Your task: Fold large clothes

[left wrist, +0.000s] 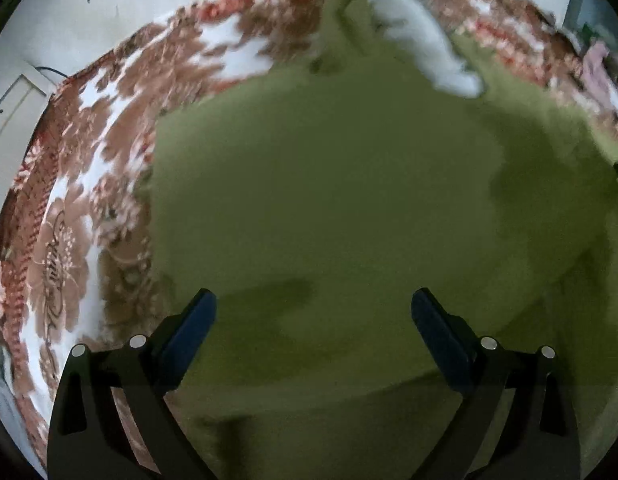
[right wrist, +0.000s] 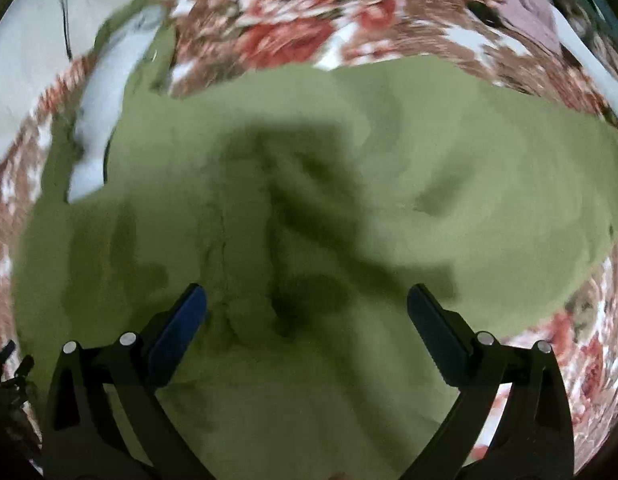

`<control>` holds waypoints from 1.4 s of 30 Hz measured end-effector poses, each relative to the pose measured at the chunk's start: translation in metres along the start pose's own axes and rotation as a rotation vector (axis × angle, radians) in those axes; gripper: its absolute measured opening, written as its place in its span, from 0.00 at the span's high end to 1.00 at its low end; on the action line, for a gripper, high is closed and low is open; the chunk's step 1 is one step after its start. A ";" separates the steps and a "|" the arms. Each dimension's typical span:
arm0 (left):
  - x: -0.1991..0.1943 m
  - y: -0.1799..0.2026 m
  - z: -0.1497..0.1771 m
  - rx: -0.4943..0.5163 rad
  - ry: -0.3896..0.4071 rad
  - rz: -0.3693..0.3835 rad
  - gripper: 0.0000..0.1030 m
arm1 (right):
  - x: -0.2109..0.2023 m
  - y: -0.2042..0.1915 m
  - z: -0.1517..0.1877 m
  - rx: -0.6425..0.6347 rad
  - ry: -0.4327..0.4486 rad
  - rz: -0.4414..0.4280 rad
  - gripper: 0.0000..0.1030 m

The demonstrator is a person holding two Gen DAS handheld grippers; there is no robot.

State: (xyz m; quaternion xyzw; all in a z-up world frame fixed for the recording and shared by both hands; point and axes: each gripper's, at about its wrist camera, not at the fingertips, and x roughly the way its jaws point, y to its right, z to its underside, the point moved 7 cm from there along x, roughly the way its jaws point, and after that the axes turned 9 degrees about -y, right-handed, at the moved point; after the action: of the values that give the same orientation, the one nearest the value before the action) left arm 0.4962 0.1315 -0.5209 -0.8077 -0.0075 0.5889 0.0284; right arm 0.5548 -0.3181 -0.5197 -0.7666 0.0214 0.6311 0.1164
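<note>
The olive-green fabric garment [left wrist: 349, 208] with white lining [left wrist: 425, 44] lies spread on the red-and-white floral bedspread [left wrist: 109, 128], directly below both grippers. The left gripper [left wrist: 313, 312] has its jaws spread wide, empty, above the cloth. The right gripper [right wrist: 307, 308] is likewise spread and empty, casting a shadow on the garment. Bedspread margin shows beyond the garment's left and far edges. Both views are motion-blurred. A mauve cloth [right wrist: 533, 4] lies far right.
</note>
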 end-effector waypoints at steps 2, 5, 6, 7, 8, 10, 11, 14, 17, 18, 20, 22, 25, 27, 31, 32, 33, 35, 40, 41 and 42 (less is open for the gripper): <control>-0.019 0.031 -0.010 -0.026 0.030 0.036 0.07 | -0.013 0.031 0.000 0.042 -0.012 -0.027 0.04; -0.041 0.099 -0.024 -0.057 0.066 0.108 0.07 | -0.030 0.104 -0.002 0.112 -0.035 -0.049 0.04; -0.047 0.125 -0.029 -0.058 0.079 0.126 0.07 | -0.035 0.134 -0.004 0.126 -0.037 -0.029 0.04; -0.051 0.145 -0.031 -0.056 0.089 0.138 0.07 | -0.040 0.160 -0.005 0.137 -0.041 -0.011 0.04; -0.056 0.177 -0.035 -0.048 0.100 0.157 0.07 | -0.044 0.184 -0.007 0.147 -0.042 0.000 0.04; -0.058 0.226 -0.038 -0.027 0.107 0.170 0.07 | -0.054 0.234 -0.010 0.173 -0.038 0.010 0.04; -0.057 0.258 -0.040 -0.009 0.107 0.176 0.07 | -0.058 0.262 -0.013 0.191 -0.037 0.014 0.04; -0.051 0.330 -0.044 0.045 0.095 0.191 0.07 | -0.068 0.337 -0.023 0.255 -0.026 0.005 0.04; -0.045 0.388 -0.049 0.106 0.078 0.195 0.07 | -0.072 0.399 -0.029 0.343 -0.031 -0.040 0.04; -0.044 0.404 -0.051 0.128 0.077 0.194 0.07 | -0.072 0.425 -0.031 0.396 -0.036 -0.056 0.04; -0.043 0.427 -0.055 0.164 0.069 0.198 0.07 | -0.067 0.461 -0.034 0.495 -0.044 -0.122 0.04; -0.042 0.448 -0.056 0.196 0.059 0.201 0.07 | -0.060 0.489 -0.037 0.602 -0.049 -0.221 0.04; -0.037 0.471 -0.052 0.253 0.042 0.190 0.07 | -0.046 0.509 -0.050 0.699 -0.036 -0.364 0.04; -0.033 0.477 -0.049 0.274 0.033 0.174 0.07 | -0.038 0.516 -0.057 0.743 -0.033 -0.438 0.04; -0.028 0.476 -0.042 0.277 0.014 0.159 0.07 | -0.021 0.527 -0.070 0.823 -0.032 -0.550 0.06; -0.027 0.475 -0.041 0.274 0.011 0.156 0.07 | -0.016 0.529 -0.074 0.836 -0.037 -0.556 0.07; -0.027 0.473 -0.041 0.272 0.009 0.155 0.07 | -0.014 0.531 -0.077 0.842 -0.040 -0.562 0.07; -0.025 0.470 -0.040 0.263 0.008 0.155 0.07 | -0.010 0.534 -0.083 0.848 -0.064 -0.546 0.14; -0.021 0.468 -0.042 0.259 0.007 0.225 0.07 | -0.014 0.535 -0.087 0.764 -0.085 -0.444 0.78; -0.020 0.470 -0.041 0.277 0.006 0.253 0.08 | -0.017 0.536 -0.087 0.752 -0.080 -0.440 0.83; -0.020 0.473 -0.041 0.297 0.005 0.282 0.08 | -0.024 0.536 -0.087 0.744 -0.066 -0.432 0.88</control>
State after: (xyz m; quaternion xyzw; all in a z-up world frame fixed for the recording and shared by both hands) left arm 0.5186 -0.3428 -0.5150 -0.7893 0.1926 0.5795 0.0643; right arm 0.5373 -0.8600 -0.5623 -0.6387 0.0827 0.5659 0.5148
